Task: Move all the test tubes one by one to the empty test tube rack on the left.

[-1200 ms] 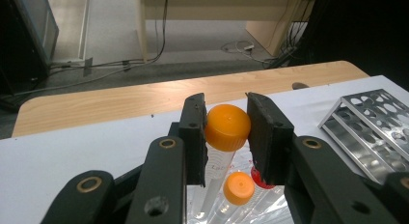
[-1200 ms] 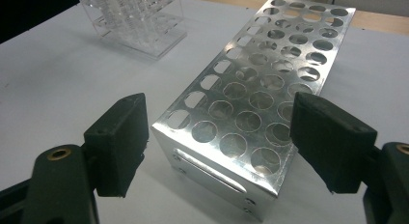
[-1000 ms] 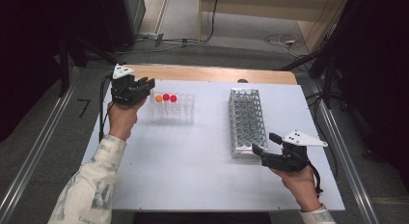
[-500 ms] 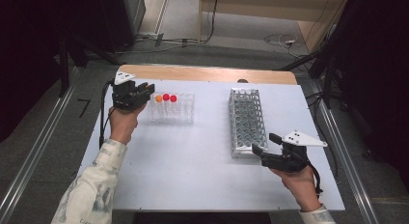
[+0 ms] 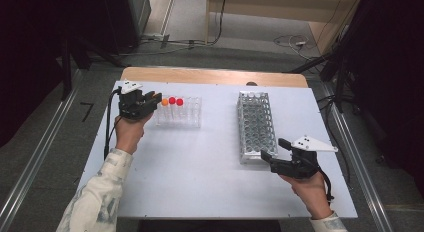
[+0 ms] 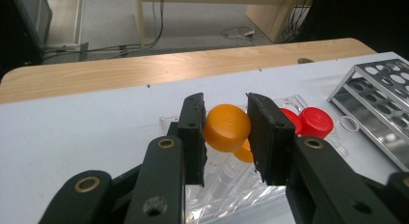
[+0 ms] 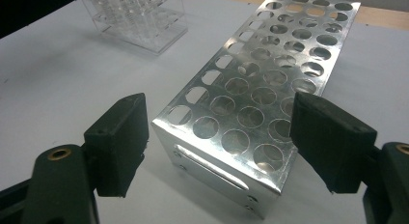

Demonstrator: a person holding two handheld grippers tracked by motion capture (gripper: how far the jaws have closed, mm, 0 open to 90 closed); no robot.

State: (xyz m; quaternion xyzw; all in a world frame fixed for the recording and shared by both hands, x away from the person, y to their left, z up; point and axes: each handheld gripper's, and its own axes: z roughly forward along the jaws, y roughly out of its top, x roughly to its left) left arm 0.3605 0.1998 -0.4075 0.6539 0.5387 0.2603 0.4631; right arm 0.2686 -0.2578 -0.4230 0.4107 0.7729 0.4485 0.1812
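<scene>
A clear rack [image 5: 189, 118] [image 7: 140, 21] stands at the table's far left, with tubes at its left end. My left gripper [image 5: 155, 99] [image 6: 226, 137] is at that end, its jaws closed on the cap of an orange-capped tube [image 5: 164, 102] [image 6: 225, 127]. That tube sits tilted and slightly raised. A second orange cap [image 6: 245, 152] shows just behind it. Two red-capped tubes [image 5: 175, 101] [image 6: 316, 122] stand beside them. My right gripper [image 5: 274, 148] [image 7: 224, 137] is open, one jaw on each side of the near end of the metal rack [image 5: 255, 124] [image 7: 260, 89], whose holes are empty.
The white table [image 5: 200, 182] has a wooden strip [image 5: 210, 76] along its far edge. The metal rack [image 6: 381, 103] lies to the right of the clear one, with bare tabletop between them. Cables run on the floor beyond the table.
The left hand has shifted very slightly toward the near side at the clear rack. The right gripper has stayed where it was.
</scene>
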